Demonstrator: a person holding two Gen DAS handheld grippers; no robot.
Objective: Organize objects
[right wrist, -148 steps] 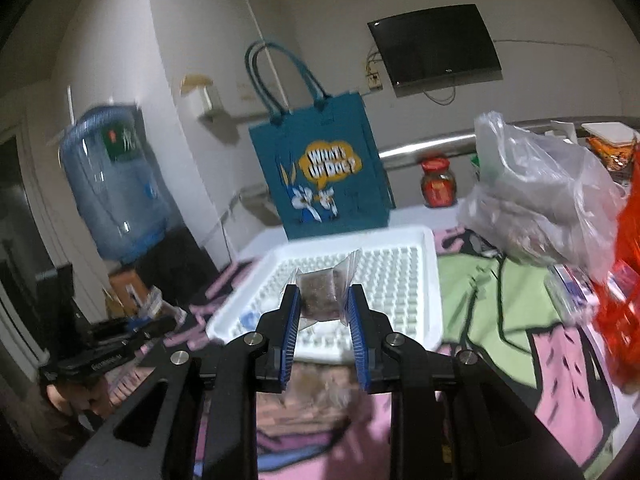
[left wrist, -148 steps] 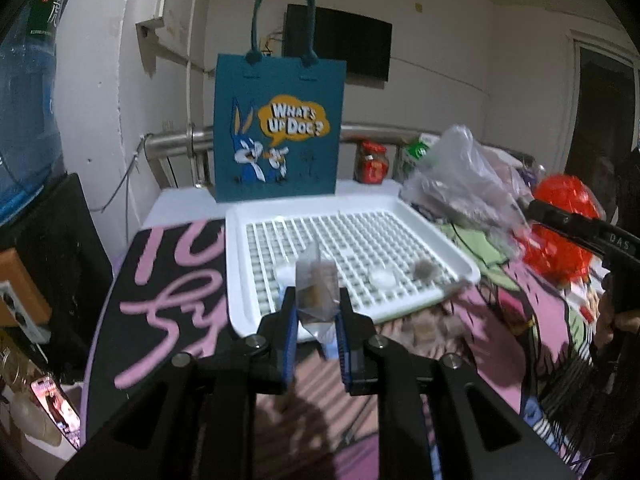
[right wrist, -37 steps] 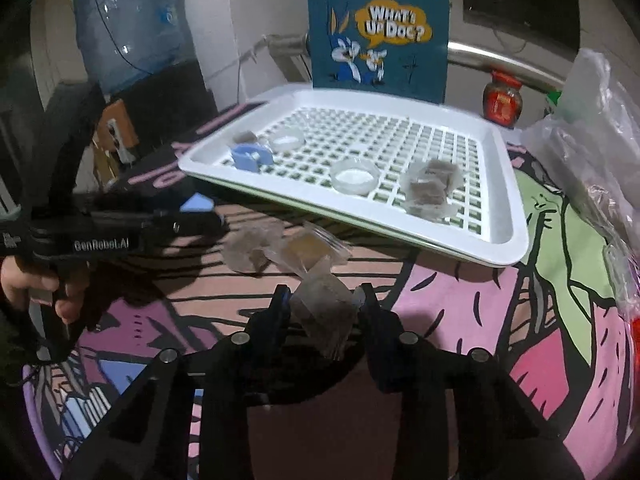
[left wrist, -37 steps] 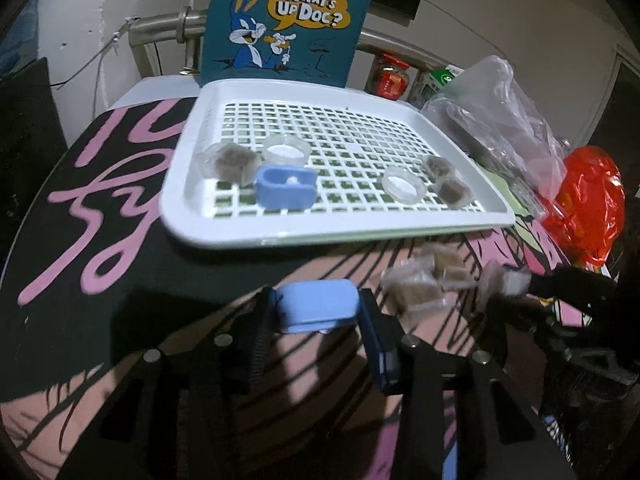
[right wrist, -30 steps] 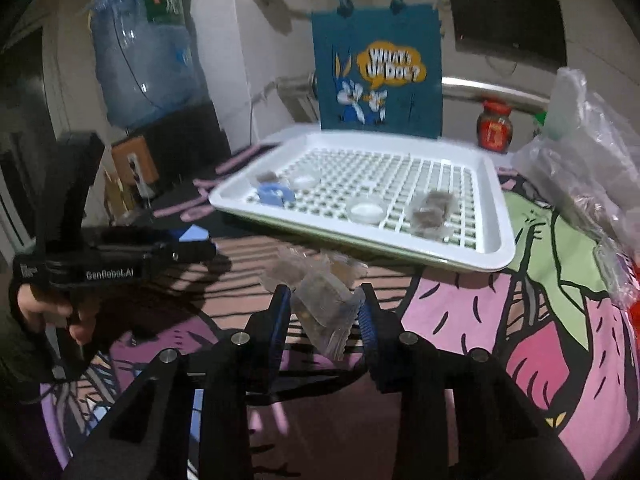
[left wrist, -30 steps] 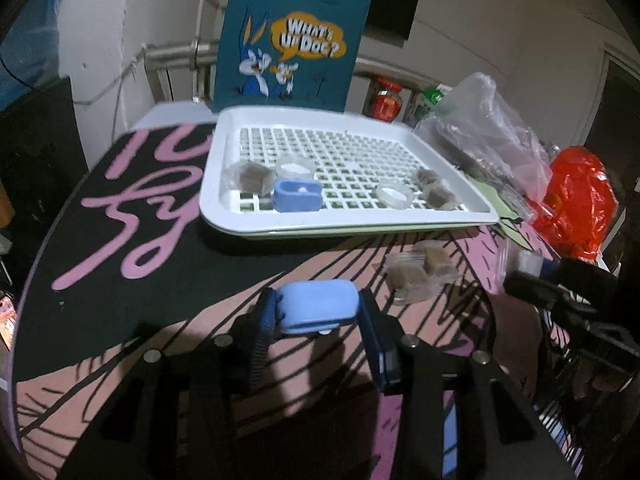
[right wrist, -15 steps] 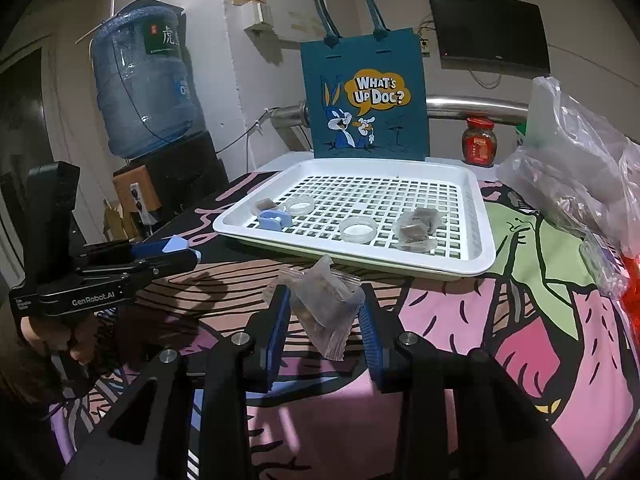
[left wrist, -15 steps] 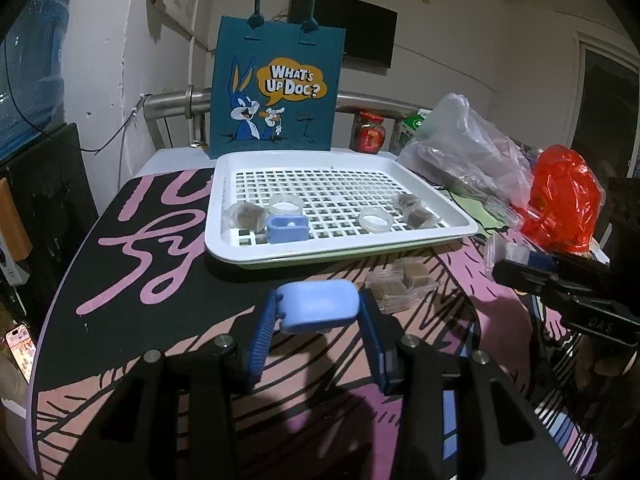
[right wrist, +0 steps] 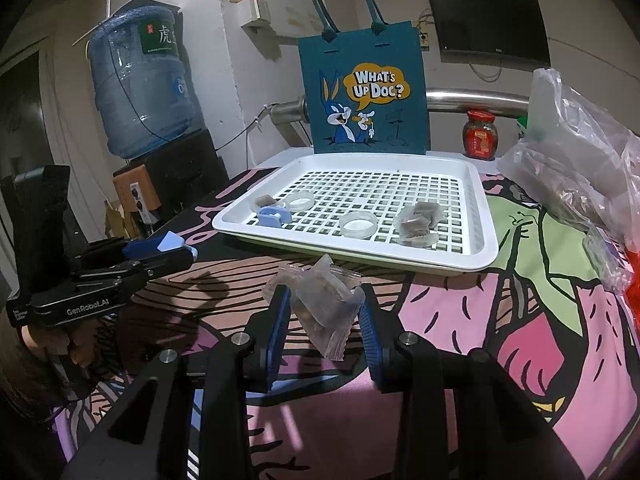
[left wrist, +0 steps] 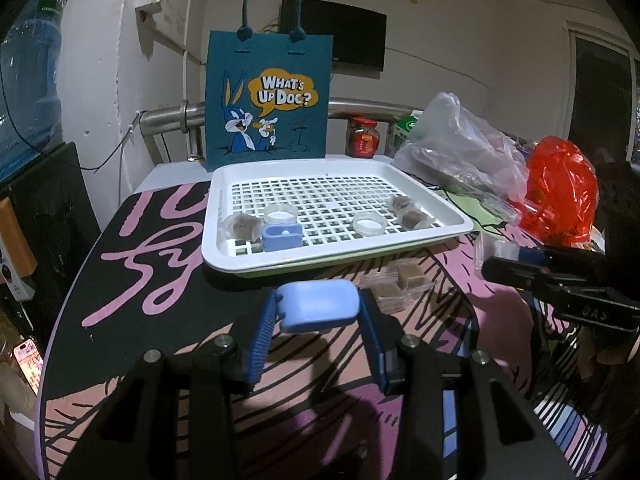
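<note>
My left gripper (left wrist: 318,312) is shut on a light-blue plastic box (left wrist: 318,306) and holds it above the patterned tablecloth, in front of the white slotted tray (left wrist: 320,262). My right gripper (right wrist: 324,308) is shut on a clear packet with brown contents (right wrist: 326,304), also in front of the tray (right wrist: 440,258). In the tray lie a blue box (left wrist: 280,237), two clear round lids (left wrist: 369,225), and brown packets at the left (left wrist: 240,228) and right (left wrist: 408,212). Two more packets (left wrist: 400,284) lie on the cloth before the tray.
A teal "What's Up Doc?" bag (left wrist: 268,96) stands behind the tray. Clear plastic bags (left wrist: 460,152), a red bag (left wrist: 560,192) and a red jar (left wrist: 363,138) sit to the right. A water bottle (right wrist: 140,80) stands at the left.
Both grippers have lifted and drawn back from the table with their loads; the tray now looks farther off. The contents of the tray have not moved.
</note>
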